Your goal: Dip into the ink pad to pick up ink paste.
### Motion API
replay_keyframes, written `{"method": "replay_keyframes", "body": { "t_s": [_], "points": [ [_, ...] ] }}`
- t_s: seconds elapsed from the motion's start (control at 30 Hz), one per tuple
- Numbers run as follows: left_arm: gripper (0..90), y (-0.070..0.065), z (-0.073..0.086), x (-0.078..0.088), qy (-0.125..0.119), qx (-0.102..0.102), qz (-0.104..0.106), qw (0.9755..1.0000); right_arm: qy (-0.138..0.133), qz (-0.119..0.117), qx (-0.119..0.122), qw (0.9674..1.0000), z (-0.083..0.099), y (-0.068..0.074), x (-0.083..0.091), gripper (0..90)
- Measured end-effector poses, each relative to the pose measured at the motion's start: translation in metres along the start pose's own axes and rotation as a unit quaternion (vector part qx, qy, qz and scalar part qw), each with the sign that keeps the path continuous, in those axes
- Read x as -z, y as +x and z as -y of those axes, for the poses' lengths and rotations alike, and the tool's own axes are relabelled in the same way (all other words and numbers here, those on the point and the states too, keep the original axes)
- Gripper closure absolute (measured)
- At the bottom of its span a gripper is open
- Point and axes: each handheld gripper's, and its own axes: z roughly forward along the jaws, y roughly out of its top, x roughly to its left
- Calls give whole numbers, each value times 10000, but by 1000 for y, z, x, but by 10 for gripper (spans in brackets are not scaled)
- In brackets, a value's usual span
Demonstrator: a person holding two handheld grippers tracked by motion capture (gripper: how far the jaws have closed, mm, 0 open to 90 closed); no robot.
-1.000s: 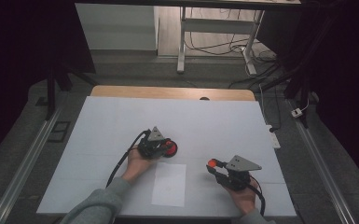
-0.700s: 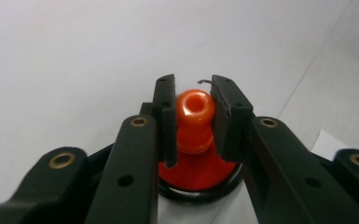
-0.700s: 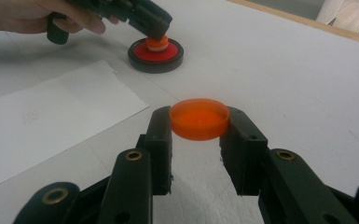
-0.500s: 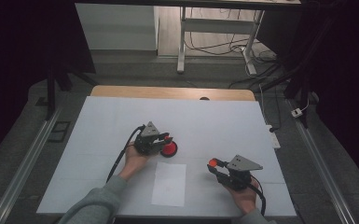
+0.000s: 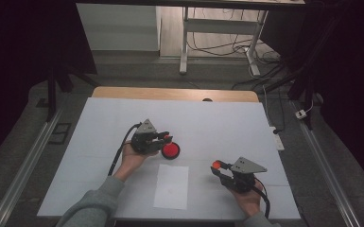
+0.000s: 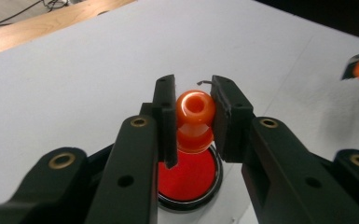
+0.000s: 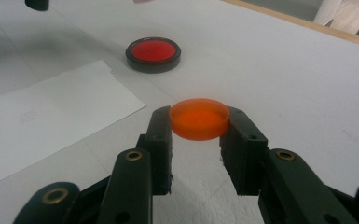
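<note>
White board is covering the counter (image 5: 217, 118), sitting in a dim room with cables trailing on the floor behind. Near its middle, the left tool (image 6: 193, 116) is gripping an orange knobbed stamp (image 6: 195, 116) by its round head, holding it just above a round red ink pad (image 6: 189, 175). Toward the near right, the right tool (image 7: 199, 122) is clamping an orange cap (image 7: 199, 118) across its rim, raised off the surface. Both pieces are looking light, stiff and smooth plastic, so they are likely slipping if squeezed off-centre; the stamp's narrow neck and the cap's side wall are offering the surest hold. A paper sheet (image 5: 171, 186) is lying between the hands near the front edge, with plenty of open board around.
</note>
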Motion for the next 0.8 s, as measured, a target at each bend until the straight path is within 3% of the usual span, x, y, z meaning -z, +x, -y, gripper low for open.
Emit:
{"method": "replay_keyframes", "body": {
  "t_s": [0.27, 0.8],
  "points": [
    [725, -5, 0, 17, 104, -136, 156, 9997, 15, 10, 38, 10000, 0, 0, 0, 641],
    [725, -9, -3, 25, 62, -121, 383, 9992, 27, 39, 24, 10000, 1, -2, 1, 641]
  ]
}}
